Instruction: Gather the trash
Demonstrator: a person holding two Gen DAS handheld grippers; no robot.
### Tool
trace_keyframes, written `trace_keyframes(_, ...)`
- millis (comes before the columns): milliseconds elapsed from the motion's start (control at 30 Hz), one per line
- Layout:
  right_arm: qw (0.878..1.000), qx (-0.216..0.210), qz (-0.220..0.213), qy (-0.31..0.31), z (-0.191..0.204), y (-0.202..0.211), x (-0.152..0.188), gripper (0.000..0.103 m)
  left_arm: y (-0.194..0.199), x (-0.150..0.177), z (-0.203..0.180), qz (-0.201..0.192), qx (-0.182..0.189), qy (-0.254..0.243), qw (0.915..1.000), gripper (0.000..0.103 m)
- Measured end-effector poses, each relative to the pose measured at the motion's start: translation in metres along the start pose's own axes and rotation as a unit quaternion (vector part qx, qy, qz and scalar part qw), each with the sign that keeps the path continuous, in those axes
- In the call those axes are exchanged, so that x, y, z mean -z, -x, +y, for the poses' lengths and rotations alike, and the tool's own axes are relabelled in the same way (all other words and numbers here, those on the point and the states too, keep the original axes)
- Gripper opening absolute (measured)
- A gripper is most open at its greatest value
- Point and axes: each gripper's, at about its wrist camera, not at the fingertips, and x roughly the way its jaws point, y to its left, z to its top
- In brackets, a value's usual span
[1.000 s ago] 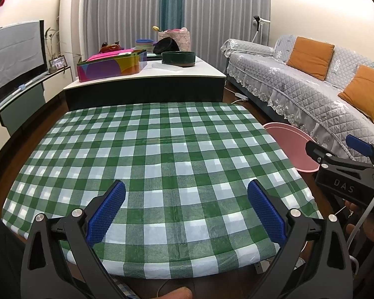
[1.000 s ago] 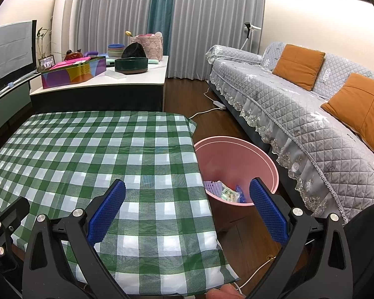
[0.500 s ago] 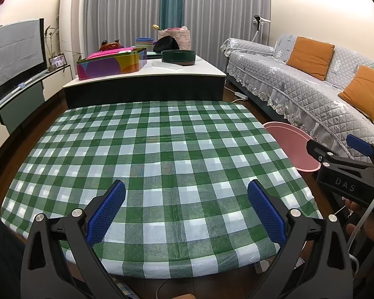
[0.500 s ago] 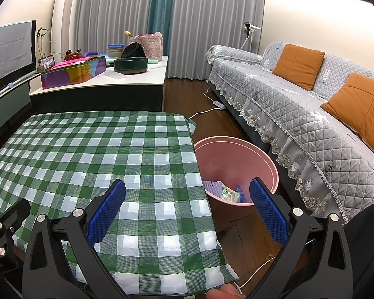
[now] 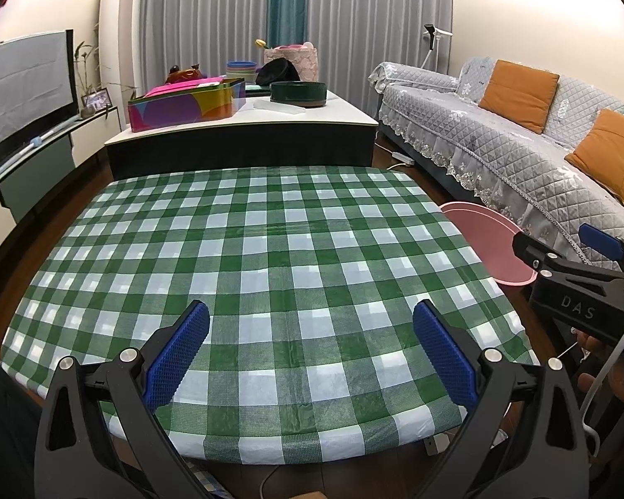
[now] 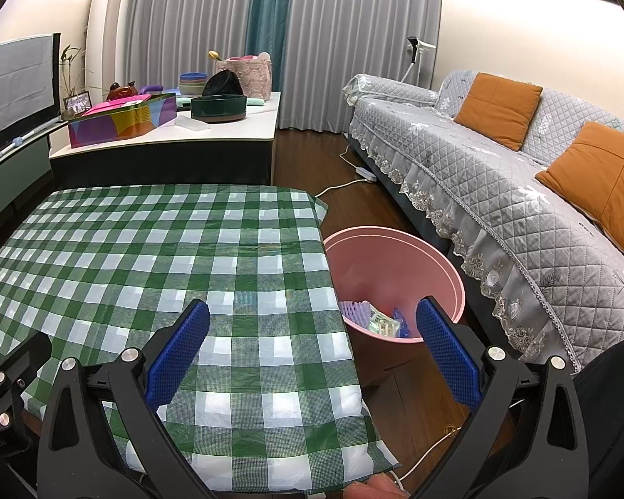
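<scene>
- Both claws wide open and empty: left claw (image 5: 311, 351), right claw (image 6: 312, 351).
- Trash (image 6: 378, 319) sits in the pink bin (image 6: 445, 264) beside the tabletop (image 5: 270, 249).
- Looks finished to me; next I'd just scan for strays.

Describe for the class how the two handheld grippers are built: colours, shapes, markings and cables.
Both the left gripper and the right gripper have black, angular plastic frames with silver screw heads. Each finger carries a blue, ridged rubber pad. Seen from the left camera, the right gripper's body bears the letters "DAS", and a white cable runs beside it. Dark clothing shows at the edge.
</scene>
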Motion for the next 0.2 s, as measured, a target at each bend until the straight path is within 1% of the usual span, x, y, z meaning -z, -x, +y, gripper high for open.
trace_keyframes(200, 1.0, 0.0, 0.001, 0.0, -0.0004, -0.0001, 0.0002, 0.098, -0.0027, 0.0008, 0.0, 0.007, 0.0, 0.001, 1.0, 0.095)
